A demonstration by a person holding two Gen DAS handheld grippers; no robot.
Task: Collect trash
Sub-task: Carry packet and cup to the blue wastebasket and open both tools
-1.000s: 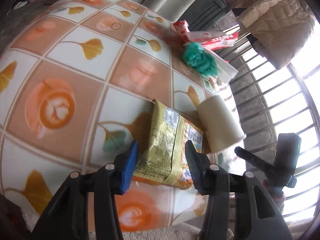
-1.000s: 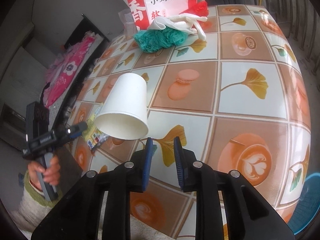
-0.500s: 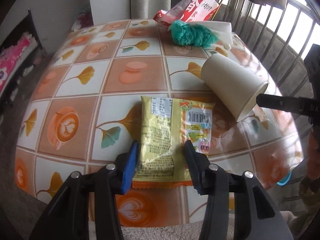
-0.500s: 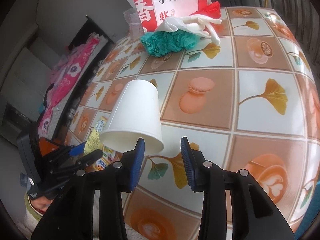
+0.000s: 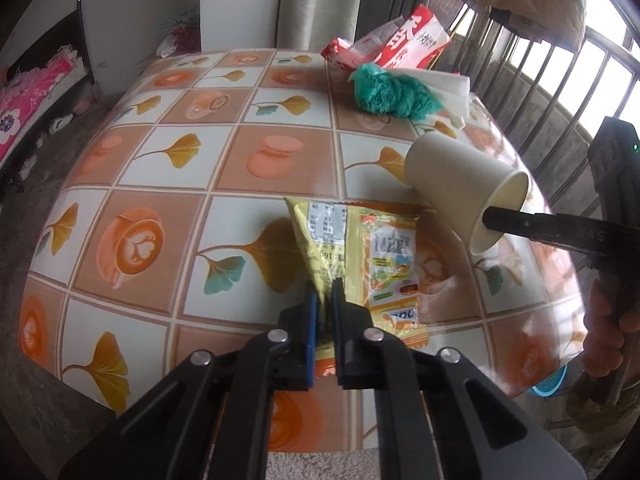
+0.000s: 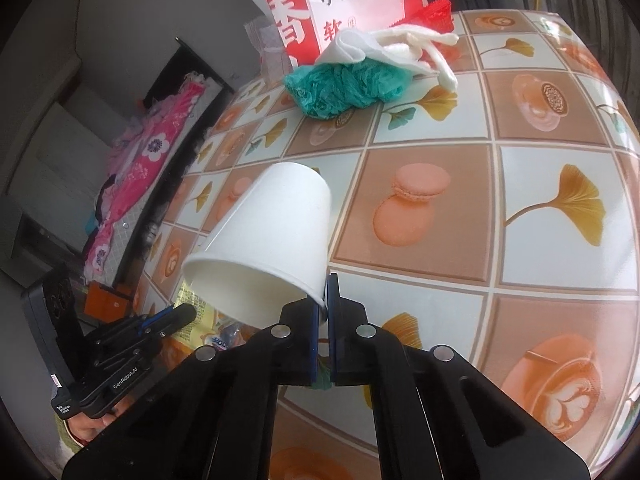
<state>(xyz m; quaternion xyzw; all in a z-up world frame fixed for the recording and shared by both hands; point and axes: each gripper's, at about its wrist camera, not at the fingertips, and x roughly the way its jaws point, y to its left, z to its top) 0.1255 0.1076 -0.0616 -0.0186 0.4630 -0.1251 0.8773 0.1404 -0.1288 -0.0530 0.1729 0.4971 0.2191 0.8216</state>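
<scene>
Two grips: left gripper [image 5: 325,299] fingers clench the yellow wrapper [image 5: 356,248]; right gripper [image 6: 325,300] fingers pinch the paper cup [image 6: 268,236] rim.

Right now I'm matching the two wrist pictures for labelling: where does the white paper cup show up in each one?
Left wrist view: the white paper cup is right of centre, tipped on its side, its rim pinched by the right gripper.
Right wrist view: the cup is centre-left, mouth toward the camera, just above the right gripper.
Shared landmark: the crumpled green bag at the table's far end.
</scene>
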